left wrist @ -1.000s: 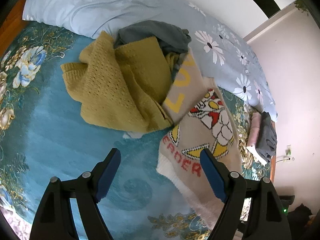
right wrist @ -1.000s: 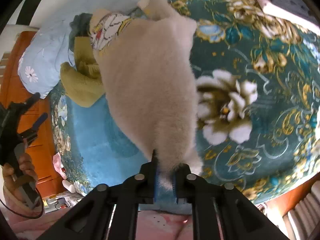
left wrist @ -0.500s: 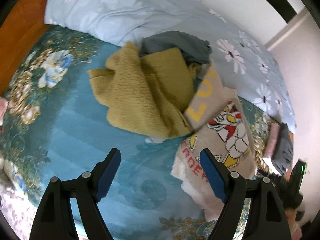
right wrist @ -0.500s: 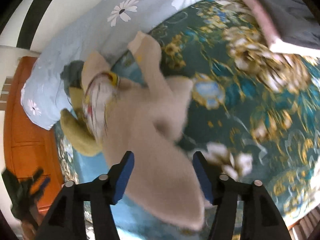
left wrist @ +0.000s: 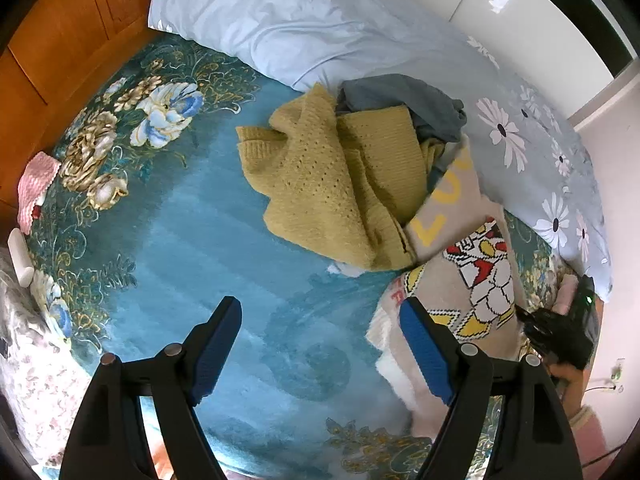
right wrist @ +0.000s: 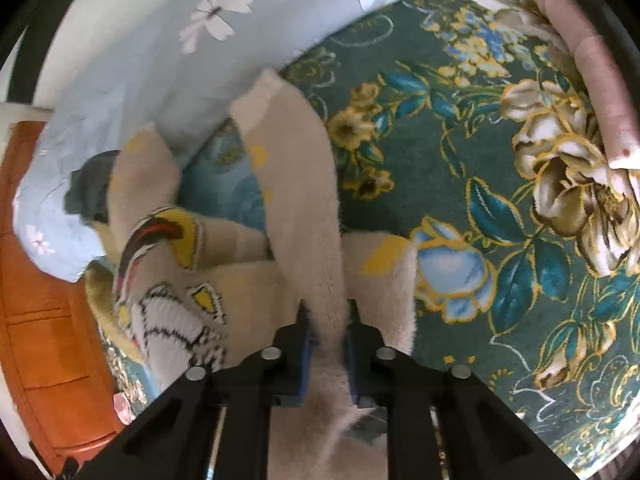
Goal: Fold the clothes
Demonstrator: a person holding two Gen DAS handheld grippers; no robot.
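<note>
A beige sweater with a cartoon print lies crumpled on the teal flowered blanket. Its sleeve stretches away from my right gripper, whose jaws are closing with the sleeve's fuzzy fabric pinched between the blue pads. The printed front bunches to the left of it. My left gripper hangs open above bare blanket, just left of the sweater, holding nothing. A mustard knit sweater and a grey garment are heaped behind. In the left wrist view the right gripper shows at the far right.
A pale blue daisy-print duvet runs along the far side. Orange wooden panelling borders the bed on the left. A folded pink piece lies at the blanket's right edge, and a small pink cloth at the left edge.
My right gripper let go of the sweater's hem, opened, swung across and came together on the sleeve. The left gripper rose a little and tilted, still open.
</note>
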